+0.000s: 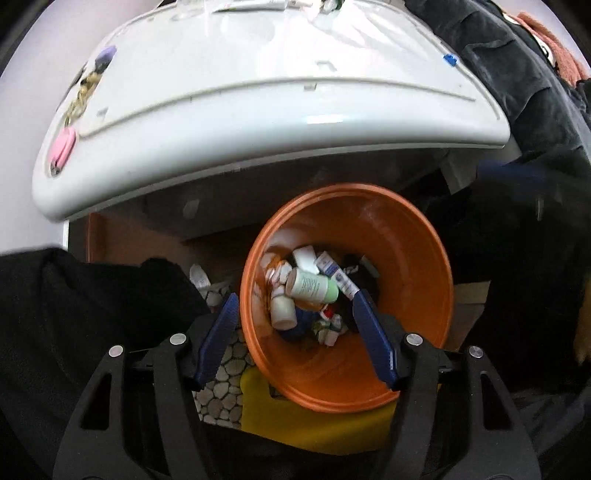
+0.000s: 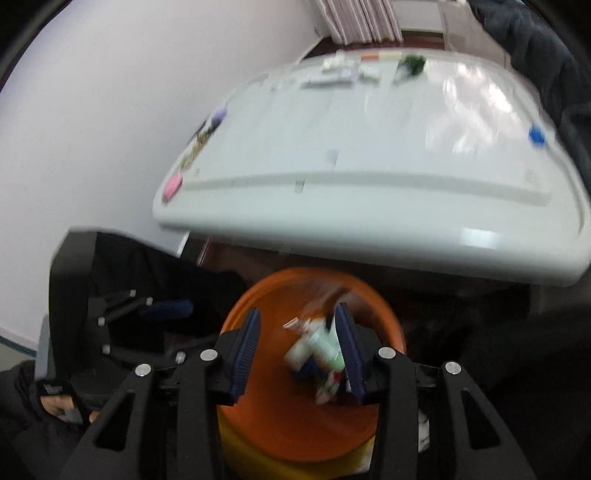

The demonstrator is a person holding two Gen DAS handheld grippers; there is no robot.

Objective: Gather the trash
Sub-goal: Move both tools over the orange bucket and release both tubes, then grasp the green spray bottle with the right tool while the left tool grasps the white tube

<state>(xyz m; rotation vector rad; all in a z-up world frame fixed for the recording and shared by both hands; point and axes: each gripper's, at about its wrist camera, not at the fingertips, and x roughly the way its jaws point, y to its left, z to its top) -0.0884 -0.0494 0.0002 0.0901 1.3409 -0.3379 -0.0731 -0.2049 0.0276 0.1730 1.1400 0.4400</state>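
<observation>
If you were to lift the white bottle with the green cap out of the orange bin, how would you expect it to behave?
The white bottle looks like rigid plastic, so probably stiff and light. Its round body lies sideways atop other trash in the orange bin, so it would likely roll if nudged. The smooth surface may slip between the pads.

White worktop against a pale wall

The glossy worktop [image 1: 258,122] reflects light; a plain pale wall [image 2: 110,110] stands left, pleated curtains [image 2: 358,18] hang beyond, and pebble-patterned floor [image 1: 221,384] lies below.
</observation>
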